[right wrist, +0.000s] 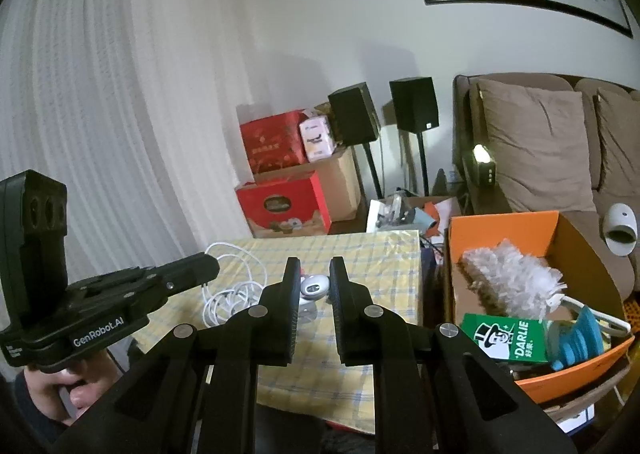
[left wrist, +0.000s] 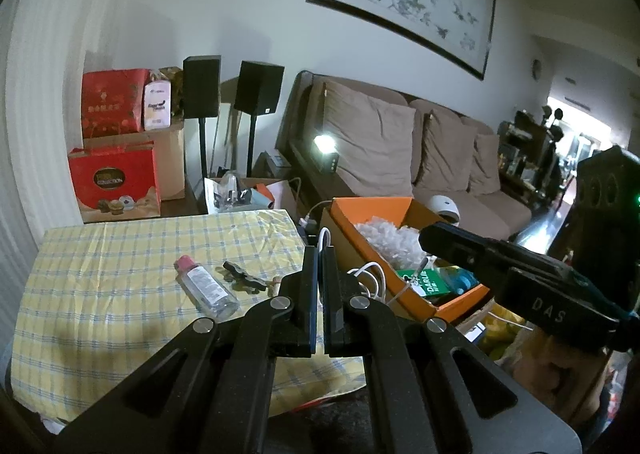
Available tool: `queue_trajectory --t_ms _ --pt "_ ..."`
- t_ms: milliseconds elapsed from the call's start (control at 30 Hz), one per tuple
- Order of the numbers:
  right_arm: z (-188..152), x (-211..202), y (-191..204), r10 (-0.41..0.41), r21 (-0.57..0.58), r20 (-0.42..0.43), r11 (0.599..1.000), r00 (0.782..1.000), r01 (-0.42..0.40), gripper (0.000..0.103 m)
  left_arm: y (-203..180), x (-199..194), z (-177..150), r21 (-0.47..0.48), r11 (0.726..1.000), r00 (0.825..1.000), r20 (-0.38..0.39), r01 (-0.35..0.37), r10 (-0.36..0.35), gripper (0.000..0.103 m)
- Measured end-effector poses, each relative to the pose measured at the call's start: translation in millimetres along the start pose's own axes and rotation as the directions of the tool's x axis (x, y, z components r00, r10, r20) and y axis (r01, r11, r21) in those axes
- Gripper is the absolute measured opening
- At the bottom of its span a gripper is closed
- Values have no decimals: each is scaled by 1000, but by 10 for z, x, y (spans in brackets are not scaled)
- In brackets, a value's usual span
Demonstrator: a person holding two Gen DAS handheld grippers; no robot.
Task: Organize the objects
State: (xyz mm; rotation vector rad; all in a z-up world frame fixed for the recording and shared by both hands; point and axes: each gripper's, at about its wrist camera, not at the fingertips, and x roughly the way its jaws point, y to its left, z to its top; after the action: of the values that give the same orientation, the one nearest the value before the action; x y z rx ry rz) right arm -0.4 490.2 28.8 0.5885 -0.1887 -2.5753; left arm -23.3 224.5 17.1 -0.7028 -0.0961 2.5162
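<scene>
Item one: white cable (right wrist: 228, 294), thin, light and limp, partly coiled on the yellow checked tablecloth (left wrist: 120, 254), with one strand lifted to the left gripper (left wrist: 320, 254). The jaws of this gripper are pressed together with the strand pinched between them; in the left wrist view a loop of it is seen above the fingertips. No stiffness is to be expected from it: loose loops are judged likely to trail, swing and snag, so a hold near the bundled coil is judged better than one on a single strand. Item two: small white rounded device (right wrist: 314, 286), smooth, hard-shelled and light, seen between the tips of the right gripper (right wrist: 314, 266) above the far part of the table. These jaws are parted only narrowly, and the pads appear to be pinching the device on its two sides, though contact is not fully confirmed from this angle. Its glossy curved shell is judged slippery, so a grip across the widest part is advised. Destination, presumed: orange box (right wrist: 500, 221), just beside the table's right edge, already holding a fluffy white duster (right wrist: 516, 274) and a green carton (right wrist: 508, 336). Also left on the cloth: a clear bottle with a pink cap (left wrist: 208, 288), lying on its side.
</scene>
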Motion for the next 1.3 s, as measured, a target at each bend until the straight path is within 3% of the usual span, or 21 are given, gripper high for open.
queue_trajectory --t_ms 1300 --pt "96 -175 -207 -89 -3 26 996 996 89 13 -376 108 167 70 997 999 42 29 -32 2"
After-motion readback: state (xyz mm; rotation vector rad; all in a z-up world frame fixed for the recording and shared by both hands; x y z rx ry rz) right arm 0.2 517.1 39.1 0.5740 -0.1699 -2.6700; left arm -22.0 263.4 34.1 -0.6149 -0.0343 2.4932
